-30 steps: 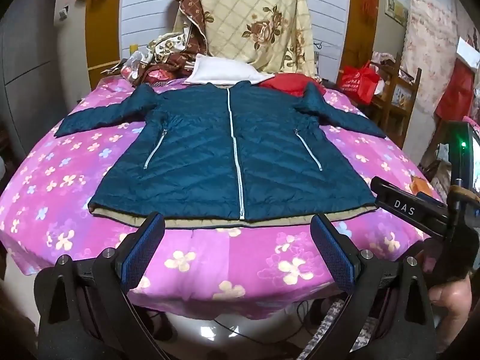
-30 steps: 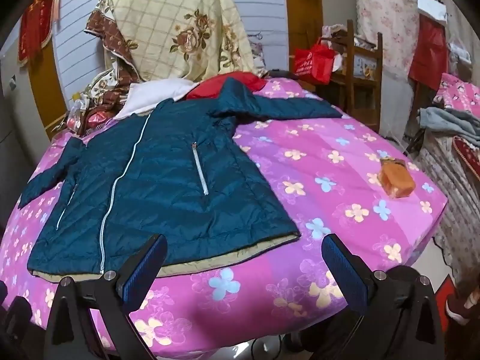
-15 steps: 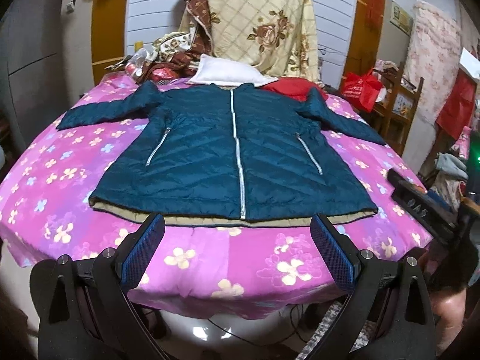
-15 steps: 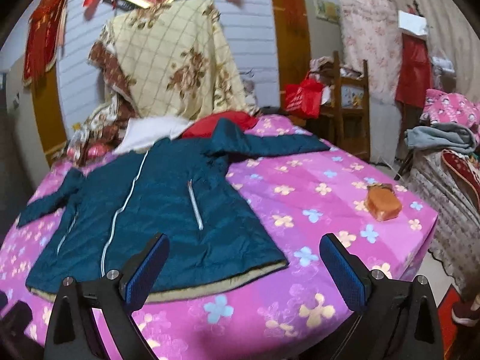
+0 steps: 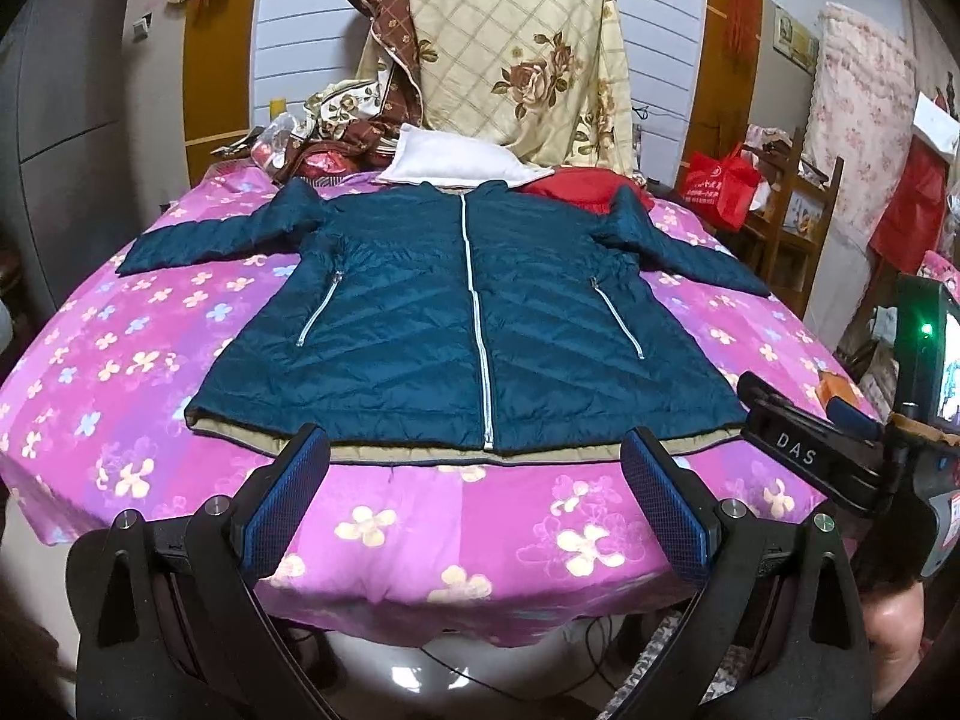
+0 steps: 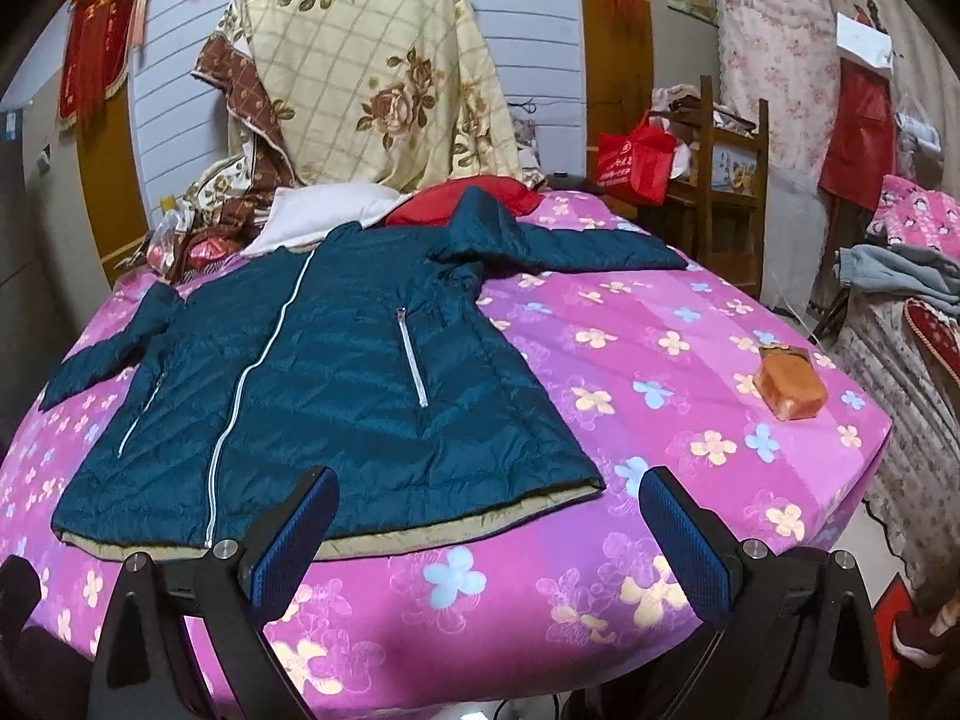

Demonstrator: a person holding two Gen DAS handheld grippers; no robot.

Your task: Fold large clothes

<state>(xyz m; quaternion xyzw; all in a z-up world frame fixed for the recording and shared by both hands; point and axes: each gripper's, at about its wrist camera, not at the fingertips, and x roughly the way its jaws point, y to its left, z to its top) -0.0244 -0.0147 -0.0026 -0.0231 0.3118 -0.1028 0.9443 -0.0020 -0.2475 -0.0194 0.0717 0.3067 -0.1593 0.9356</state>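
A dark teal quilted jacket (image 5: pixel 468 324) lies flat, front up and zipped, on a bed with a pink flowered sheet (image 5: pixel 456 516); both sleeves are spread out to the sides. It also shows in the right wrist view (image 6: pixel 312 384). My left gripper (image 5: pixel 477 474) is open and empty, just before the middle of the jacket's hem at the bed's near edge. My right gripper (image 6: pixel 486 516) is open and empty, near the hem's right corner. The right gripper's body also shows at the right of the left wrist view (image 5: pixel 840 456).
A white pillow (image 5: pixel 456 159), a red cloth (image 5: pixel 582 189) and a heap of flowered quilts (image 5: pixel 516 54) lie at the bed's head. An orange pouch (image 6: pixel 789 387) sits on the sheet's right side. A wooden chair with a red bag (image 6: pixel 636 162) stands to the right.
Both grippers have shifted slightly and sit a little closer to the jacket's hem. The jacket has not moved. Both stay open.
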